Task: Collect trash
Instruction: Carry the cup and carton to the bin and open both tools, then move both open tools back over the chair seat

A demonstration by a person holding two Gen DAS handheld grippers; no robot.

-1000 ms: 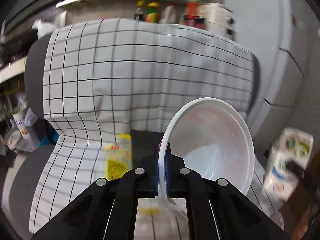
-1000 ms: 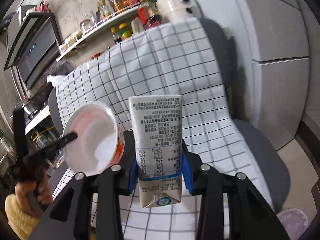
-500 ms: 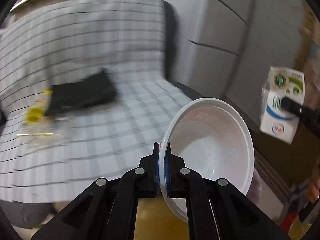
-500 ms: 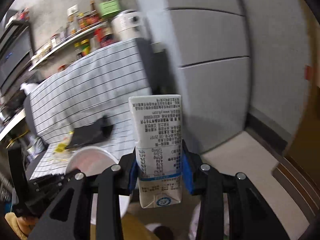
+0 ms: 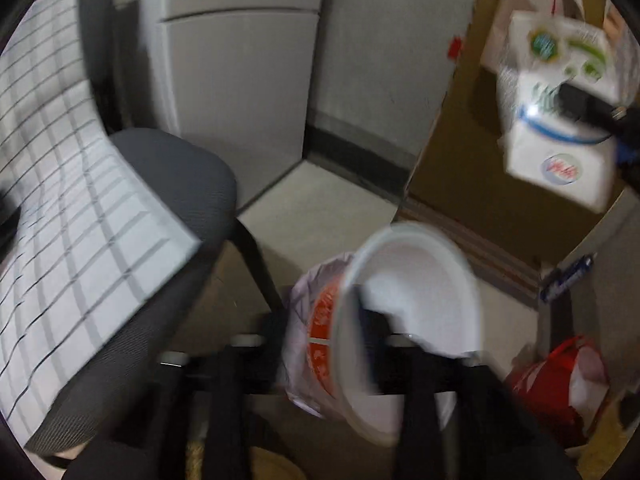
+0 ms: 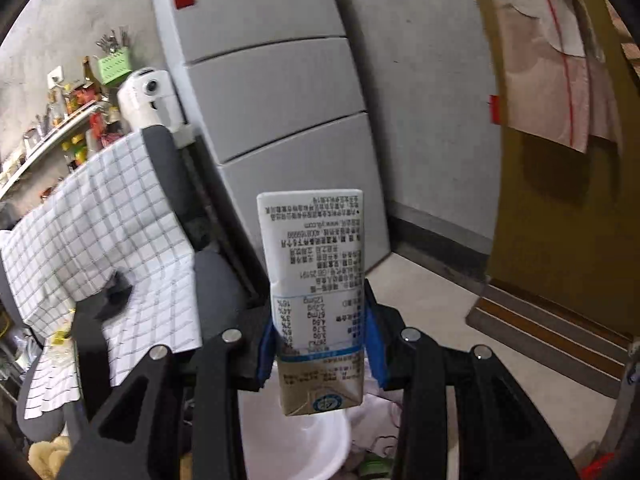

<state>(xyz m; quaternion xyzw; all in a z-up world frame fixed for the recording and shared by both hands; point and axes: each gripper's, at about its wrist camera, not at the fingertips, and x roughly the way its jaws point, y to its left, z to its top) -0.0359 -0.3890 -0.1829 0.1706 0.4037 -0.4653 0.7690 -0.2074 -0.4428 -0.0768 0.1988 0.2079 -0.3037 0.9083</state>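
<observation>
Dropping now: the left tool (image 5: 320, 344) is opening its jaws, and the white bowl (image 5: 412, 320) sits loose between them, right over the trash bag (image 5: 308, 280) on the floor.
Milk box: the right tool (image 6: 322, 344) squeezes the milk box (image 6: 316, 280) tight, near the bag.
Left to do: the yellow wrapper (image 6: 60, 336) on the chair (image 5: 160, 184).
Change: both tools were by the chair before; the bowl was pinched tight.

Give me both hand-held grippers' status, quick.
Left hand-held gripper: jaws opening, white bowl between them, over the lined bin.
Right hand-held gripper: shut on the milk carton.
</observation>
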